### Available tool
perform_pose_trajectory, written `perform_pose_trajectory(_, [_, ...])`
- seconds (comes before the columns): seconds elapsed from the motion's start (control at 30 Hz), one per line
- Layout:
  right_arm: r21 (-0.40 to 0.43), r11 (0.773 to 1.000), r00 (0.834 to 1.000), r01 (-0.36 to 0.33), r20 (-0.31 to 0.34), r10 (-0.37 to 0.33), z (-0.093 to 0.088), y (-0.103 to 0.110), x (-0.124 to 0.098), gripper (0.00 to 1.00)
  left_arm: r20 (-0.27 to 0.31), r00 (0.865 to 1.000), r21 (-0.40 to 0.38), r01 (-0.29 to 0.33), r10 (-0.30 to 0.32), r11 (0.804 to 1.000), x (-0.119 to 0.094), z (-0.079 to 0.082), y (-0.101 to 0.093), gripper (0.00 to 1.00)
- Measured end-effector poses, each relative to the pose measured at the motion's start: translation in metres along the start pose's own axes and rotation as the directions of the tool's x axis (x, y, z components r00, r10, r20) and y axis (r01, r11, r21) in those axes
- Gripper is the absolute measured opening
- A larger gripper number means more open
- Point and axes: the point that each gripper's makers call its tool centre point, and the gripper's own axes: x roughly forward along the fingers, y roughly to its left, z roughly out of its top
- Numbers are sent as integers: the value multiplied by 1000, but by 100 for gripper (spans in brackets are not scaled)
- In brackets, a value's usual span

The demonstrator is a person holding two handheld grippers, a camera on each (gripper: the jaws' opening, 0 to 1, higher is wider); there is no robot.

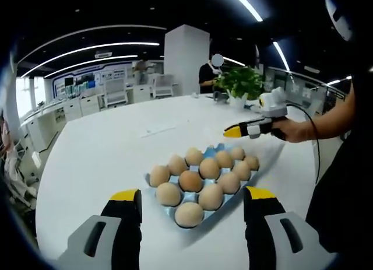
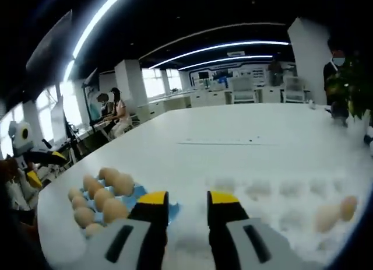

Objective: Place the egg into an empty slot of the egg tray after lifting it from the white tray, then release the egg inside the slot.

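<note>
Left gripper view: left gripper (image 1: 192, 197) sits low over the white table (image 1: 99, 159), jaws spread wide, nothing between them. Blue egg tray (image 1: 152, 191) lies on the table just ahead of the jaws, between the two yellow tips. It carries about a dozen brown eggs (image 1: 191, 181) in rows; one far slot near the tray's back edge shows blue, looks unfilled. Beyond the tray, to its far right, the right gripper (image 1: 228, 131) is held by a hand (image 1: 291, 130) above the table, well apart from the tray; yellow tips appear close together, nothing seen in them, though it is too small to tell for sure. A potted plant (image 1: 242, 80) stands on the table behind that gripper. A person (image 1: 207, 74) stands by the white pillar (image 1: 186, 57) further back.

Right gripper view: right gripper (image 2: 187, 200) has jaws parted by a narrow gap, holding nothing. The egg tray (image 2: 140, 194) with eggs is left of the jaws, near the left jaw tip. Right of the jaws the white tray (image 2: 274, 194) lies on the table, blurred, its dimples faint. Two eggs (image 2: 326, 216) rest in it near its right end, well apart from the gripper. The left gripper (image 2: 35, 165) shows at the left edge, past the egg tray. People sit at desks (image 2: 113, 115) beyond the table.
</note>
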Motion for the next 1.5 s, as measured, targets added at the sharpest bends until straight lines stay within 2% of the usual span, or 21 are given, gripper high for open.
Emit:
perform_pose_trajectory(0.2, [3,990,990,144,2,-144,-2,-59,-26,28,0,1000,0,2,-2,1000,1,0,0,71])
perform_pose_trajectory(0.33, [7,978,978,207,12,-207,-1,-86,-40,28,-5,1000,0,2,-2,1000,1,-1,0,71])
perform_pose_trajectory(0.4, [-13,962,962,272,27,-272,1,-104,-50,27,-4,1000,-4,-1,1,1000,0,-2,0,71])
perform_pose_trajectory(0.57, [24,939,938,344,44,-345,3,-129,-61,27,-4,1000,-3,-1,1,1000,0,-2,0,71])
perform_pose_trajectory(0.7, [9,933,932,360,36,-360,-1,-136,-61,27,-4,1000,-6,-2,2,1000,-1,-2,1,70])
perform_pose_trajectory(1.03, [-29,927,927,373,-39,-374,-26,-147,-55,26,-5,1000,-10,-15,15,1000,-4,-3,4,71])
perform_pose_trajectory(1.07, [-71,928,929,367,-28,-369,-23,-147,-55,27,-6,1000,-11,-18,17,1000,-4,-3,5,71])
perform_pose_trajectory(1.13, [-90,928,931,361,-31,-365,-24,-144,-54,27,-5,1000,-13,-18,18,1000,-4,-3,5,71])
perform_pose_trajectory(1.23, [-74,932,934,354,-31,-357,-22,-141,-56,26,-7,1000,-12,-15,15,1000,-4,-4,4,71])
perform_pose_trajectory(1.33, [-63,929,929,365,-37,-367,-21,-141,-58,25,-8,1000,-9,-13,13,1000,-4,-4,4,71])
perform_pose_trajectory(1.43, [-38,927,928,372,33,-371,-1,-135,-63,25,-5,1000,-9,-18,18,1000,-5,-2,4,71])
perform_pose_trajectory(1.5, [-28,935,935,353,60,-351,13,-126,-64,25,-7,1000,-11,-19,19,1000,-5,-3,5,71])
